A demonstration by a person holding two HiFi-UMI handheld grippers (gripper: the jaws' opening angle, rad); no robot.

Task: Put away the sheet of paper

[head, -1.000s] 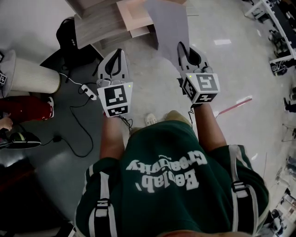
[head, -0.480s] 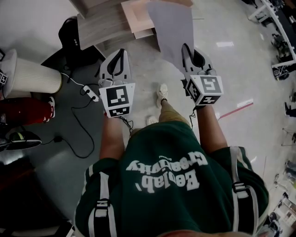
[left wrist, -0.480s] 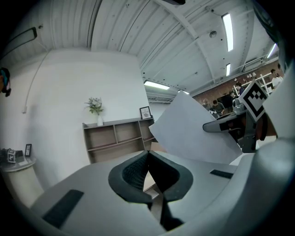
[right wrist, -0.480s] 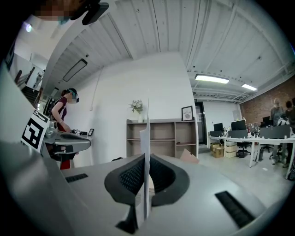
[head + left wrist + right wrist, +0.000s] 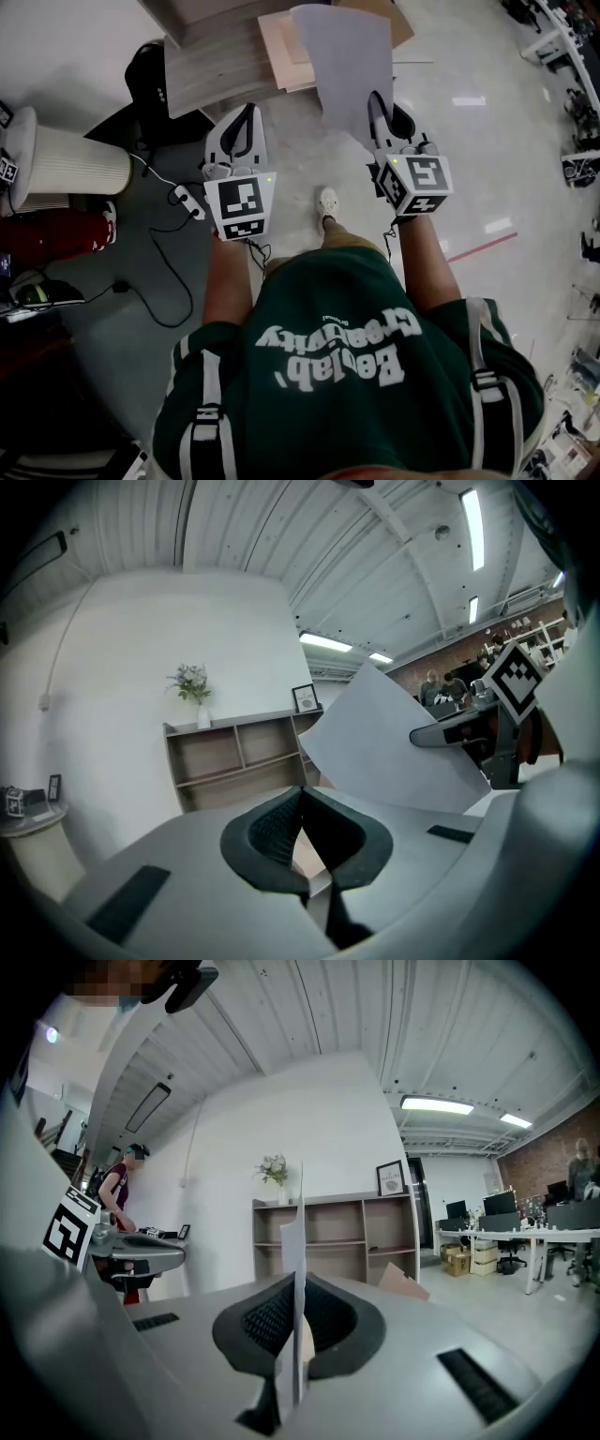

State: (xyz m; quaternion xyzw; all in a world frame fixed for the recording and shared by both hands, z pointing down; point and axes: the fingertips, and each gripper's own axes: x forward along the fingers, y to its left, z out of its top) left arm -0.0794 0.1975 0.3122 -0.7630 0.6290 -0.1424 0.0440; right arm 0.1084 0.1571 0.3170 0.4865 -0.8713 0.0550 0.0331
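The person holds two grippers out in front of the body. The left gripper (image 5: 246,112) has its jaws together at the tips, and nothing is between them. The right gripper (image 5: 377,98) has its jaws closed on the lower edge of the one sheet of paper (image 5: 345,66), which stands up from the jaws, in the air above the floor. Further ahead, one wooden shelf unit (image 5: 333,1237) with open compartments stands against the white wall. On its top are one vase with flowers (image 5: 275,1174) and one picture frame (image 5: 390,1177). Low beside the shelf lies what seems to be one piece of cardboard (image 5: 403,1283).
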